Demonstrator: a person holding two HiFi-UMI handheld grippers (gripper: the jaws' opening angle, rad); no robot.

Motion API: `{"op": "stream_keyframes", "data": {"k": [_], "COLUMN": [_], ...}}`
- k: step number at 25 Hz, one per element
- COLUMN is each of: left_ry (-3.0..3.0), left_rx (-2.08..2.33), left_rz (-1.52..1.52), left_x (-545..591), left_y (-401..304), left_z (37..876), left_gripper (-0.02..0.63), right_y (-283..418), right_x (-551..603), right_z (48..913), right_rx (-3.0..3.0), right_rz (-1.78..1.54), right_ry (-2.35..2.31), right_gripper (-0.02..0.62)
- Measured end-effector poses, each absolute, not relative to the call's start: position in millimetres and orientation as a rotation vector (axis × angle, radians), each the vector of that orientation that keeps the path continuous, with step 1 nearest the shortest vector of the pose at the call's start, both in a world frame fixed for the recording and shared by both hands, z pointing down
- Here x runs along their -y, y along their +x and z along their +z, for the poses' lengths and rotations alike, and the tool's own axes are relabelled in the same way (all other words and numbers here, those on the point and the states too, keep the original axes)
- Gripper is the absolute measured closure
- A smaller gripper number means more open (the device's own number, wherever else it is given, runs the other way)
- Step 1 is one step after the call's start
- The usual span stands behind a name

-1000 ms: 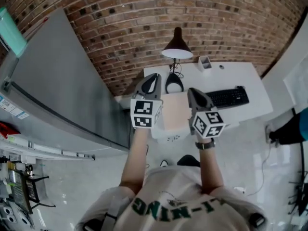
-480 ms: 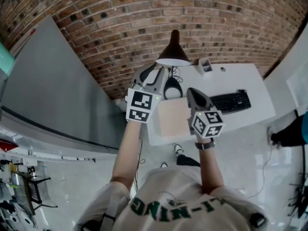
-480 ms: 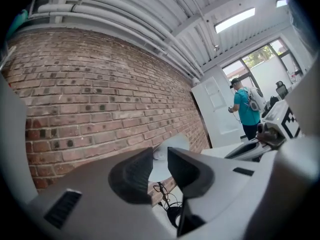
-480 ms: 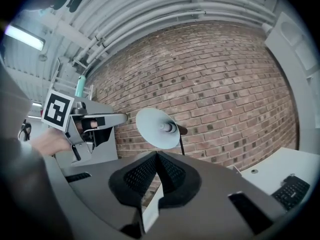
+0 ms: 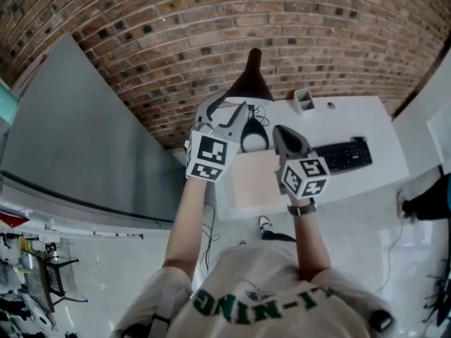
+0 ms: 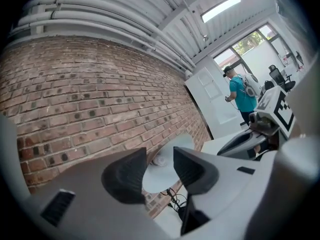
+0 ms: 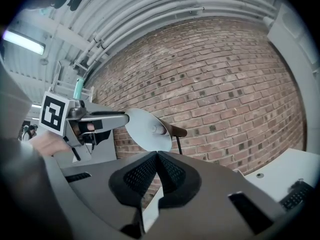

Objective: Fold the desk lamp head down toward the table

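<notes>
The desk lamp stands at the back of the white desk (image 5: 331, 129), against the brick wall. Its dark cone head (image 5: 250, 82) is raised on a thin stem above the round base (image 5: 254, 140). My left gripper (image 5: 227, 110) is level and right by the shade's rim; its jaws are opening. In the left gripper view the gripper (image 6: 159, 170) holds nothing, and the shade's pale inside (image 6: 180, 143) shows beyond the gap. My right gripper (image 5: 283, 132) is shut and empty, a little right of the lamp base. In the right gripper view the gripper (image 7: 156, 159) sits below the lamp head (image 7: 145, 129).
A black keyboard (image 5: 345, 155) lies on the desk's right part, a small white holder (image 5: 304, 98) at its back, a beige mat (image 5: 254, 178) at its front. A grey panel (image 5: 77, 139) flanks the desk's left. A person in a teal shirt (image 6: 242, 94) stands by a far door.
Both grippers have moved forward toward the lamp, the left one also upward to the shade. The left jaws, shut before, now stand apart. The shade's pale opening no longer shows from the head.
</notes>
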State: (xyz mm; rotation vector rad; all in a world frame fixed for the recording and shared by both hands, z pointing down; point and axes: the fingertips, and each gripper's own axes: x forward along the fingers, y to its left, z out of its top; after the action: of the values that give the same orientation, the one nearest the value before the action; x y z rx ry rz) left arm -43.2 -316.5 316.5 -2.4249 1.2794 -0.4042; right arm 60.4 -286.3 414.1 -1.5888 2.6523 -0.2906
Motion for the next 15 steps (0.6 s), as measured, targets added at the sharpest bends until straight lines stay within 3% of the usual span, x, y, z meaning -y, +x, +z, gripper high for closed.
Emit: {"op": "stream_keyframes", "data": {"k": [9,15], "left_ry": [-2.402,-2.381], "left_rx": [-1.301,-1.318], "left_rz": [-0.407,-0.422], "left_x": [331.4,333.5], "left_y": [-36.8,-39.8], "left_z": [314.4,315.5], "left_gripper": [0.462,0.506], "right_y": [69.1,66.5], "right_x": [303.8,308.5], "right_z": [417.0,422.4], "right_rx": [-2.664,-2.670], "right_rz": [-0.315,-0.347], "right_ry": [-1.569,-1.548], "right_gripper": [0.592,0.592]}}
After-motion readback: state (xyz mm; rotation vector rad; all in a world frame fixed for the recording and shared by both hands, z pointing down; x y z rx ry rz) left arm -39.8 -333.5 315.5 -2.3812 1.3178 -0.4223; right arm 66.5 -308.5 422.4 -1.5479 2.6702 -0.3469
